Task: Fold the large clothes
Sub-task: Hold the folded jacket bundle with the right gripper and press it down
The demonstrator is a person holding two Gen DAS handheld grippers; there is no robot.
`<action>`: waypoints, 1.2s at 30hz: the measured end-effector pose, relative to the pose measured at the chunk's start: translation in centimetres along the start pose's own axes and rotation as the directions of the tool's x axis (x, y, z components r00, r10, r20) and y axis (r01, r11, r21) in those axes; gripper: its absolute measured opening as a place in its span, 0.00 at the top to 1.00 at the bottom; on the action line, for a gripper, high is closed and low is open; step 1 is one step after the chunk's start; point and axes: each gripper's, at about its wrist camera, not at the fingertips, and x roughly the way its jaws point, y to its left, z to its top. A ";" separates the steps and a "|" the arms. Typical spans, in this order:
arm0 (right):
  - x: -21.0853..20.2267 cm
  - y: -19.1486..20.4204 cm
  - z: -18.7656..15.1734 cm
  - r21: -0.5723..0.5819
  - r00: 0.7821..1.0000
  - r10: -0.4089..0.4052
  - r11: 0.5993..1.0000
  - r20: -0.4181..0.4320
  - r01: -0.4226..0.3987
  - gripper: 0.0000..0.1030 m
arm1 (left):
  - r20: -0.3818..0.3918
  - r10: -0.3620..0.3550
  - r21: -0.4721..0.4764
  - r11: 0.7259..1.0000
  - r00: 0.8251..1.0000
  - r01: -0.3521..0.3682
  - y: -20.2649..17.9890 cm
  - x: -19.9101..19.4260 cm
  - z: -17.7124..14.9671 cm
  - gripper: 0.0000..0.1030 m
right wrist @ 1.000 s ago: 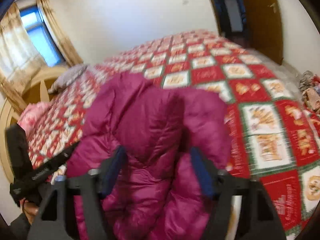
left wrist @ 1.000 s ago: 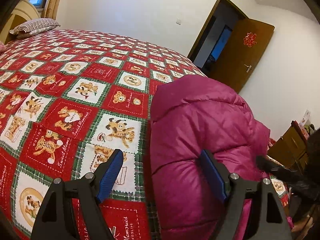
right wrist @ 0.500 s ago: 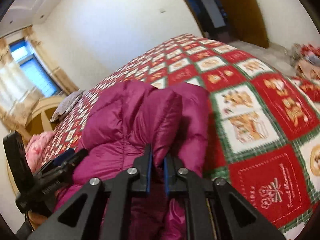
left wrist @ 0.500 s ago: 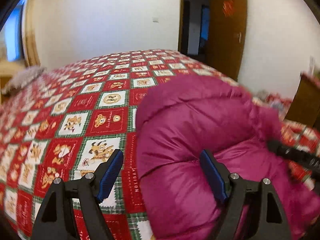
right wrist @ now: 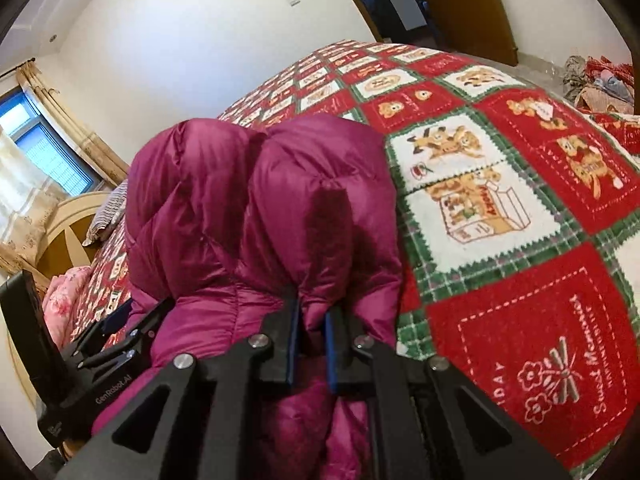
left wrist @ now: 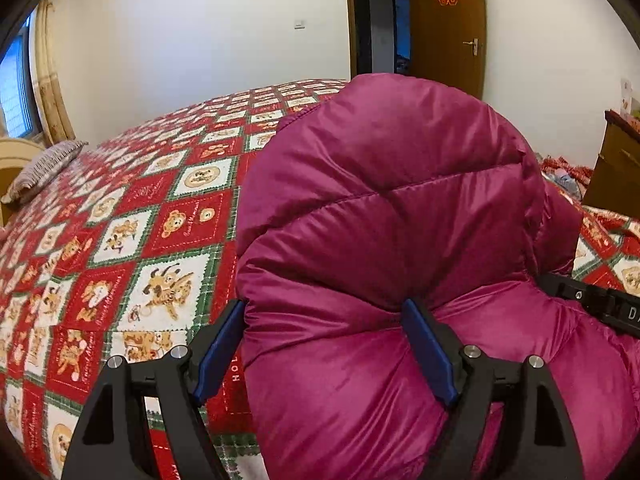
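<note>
Gathering the magenta puffer jacket (left wrist: 384,240) near the bed's (left wrist: 132,240) edge, right gripper (right wrist: 310,344) pinching a fold, left gripper (left wrist: 324,348) spread around bulk; next, probably closing and folding over.

Black tool (left wrist: 326,350), blue pads (left wrist: 426,354), silver screws

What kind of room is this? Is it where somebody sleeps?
Yes, most likely a bedroom. A big bed with a red teddy-bear quilt fills the room, a striped pillow lies by the headboard, and a curtained window is behind it.
</note>
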 end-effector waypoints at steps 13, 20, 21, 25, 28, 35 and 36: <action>-4.6 0.9 1.7 -0.010 0.998 -0.052 0.999 0.018 0.053 0.79 | 0.004 0.031 0.019 0.999 1.000 -0.031 -0.3 -0.4 -0.3 0.21; -5.4 4.3 6.3 -0.030 0.999 -0.040 0.999 0.022 0.040 0.79 | 0.016 0.065 0.041 0.997 0.998 -0.066 -0.8 -0.6 -0.3 0.21; -4.5 4.8 6.8 -0.027 0.999 -0.038 0.999 0.003 0.038 0.79 | 0.018 0.072 0.046 0.996 0.997 -0.073 -1.0 -0.6 -0.3 0.21; -0.3 5.8 7.2 -0.040 0.990 -0.124 0.992 -0.066 0.122 0.79 | 0.019 0.078 0.050 0.996 0.997 -0.079 -1.0 -0.6 -0.3 0.21; 1.6 4.3 6.3 -0.037 0.979 -0.192 0.981 -0.072 0.190 0.83 | 0.014 0.068 0.044 0.997 0.998 -0.068 -0.9 -0.6 -0.3 0.21; 4.2 4.4 3.8 -0.179 0.950 -0.309 0.933 0.041 0.312 0.85 | 0.051 0.003 -0.043 0.999 0.999 -0.001 2.0 -2.1 1.4 0.21; 4.4 4.6 3.6 -0.193 0.944 -0.326 0.924 0.056 0.331 0.85 | 0.072 0.024 -0.057 0.998 0.997 -0.020 2.4 -2.4 2.0 0.21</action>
